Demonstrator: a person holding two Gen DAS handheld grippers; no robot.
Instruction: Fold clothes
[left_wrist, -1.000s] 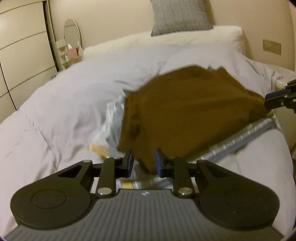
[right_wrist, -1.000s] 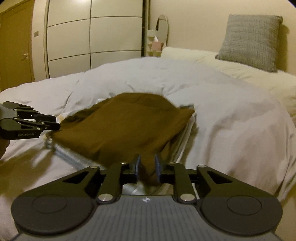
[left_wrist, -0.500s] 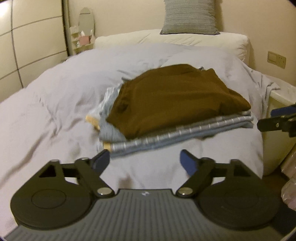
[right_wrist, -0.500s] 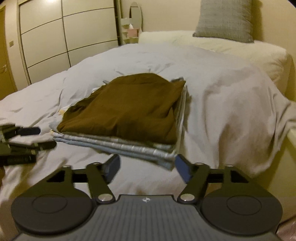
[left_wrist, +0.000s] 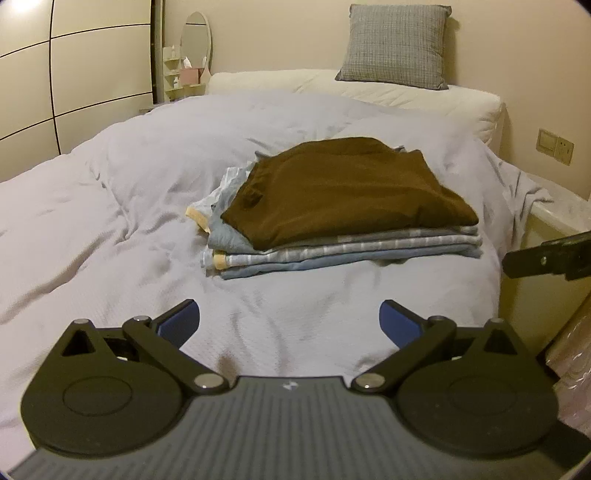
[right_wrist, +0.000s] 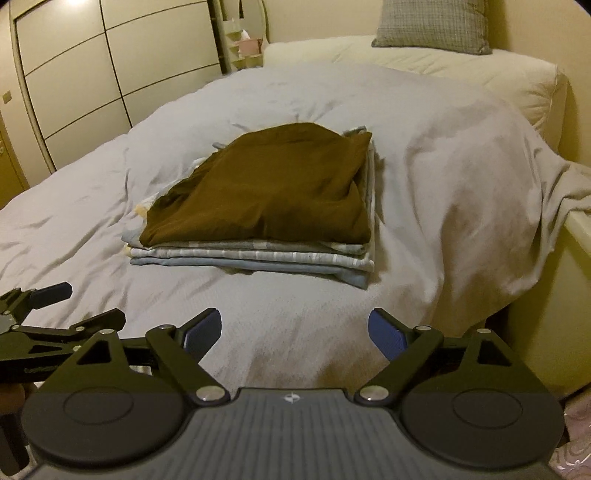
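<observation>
A folded brown garment lies on top of a stack of folded blue-grey striped clothes on the bed. My left gripper is open, held back from the stack over the duvet, with nothing between its fingers. My right gripper is open too, also short of the stack and empty. The right gripper's tip shows at the right edge of the left wrist view. In the right wrist view the left gripper sits at the left edge.
A pale grey duvet covers the bed. A cream pillow and grey cushion lie at the head. A wardrobe stands left, with a small shelf and oval mirror beside it. The bed's right edge drops off beside a wall.
Both grippers let go of the brown garment, opened and pulled back from the stack. The garment now rests folded on top of the striped clothes.
</observation>
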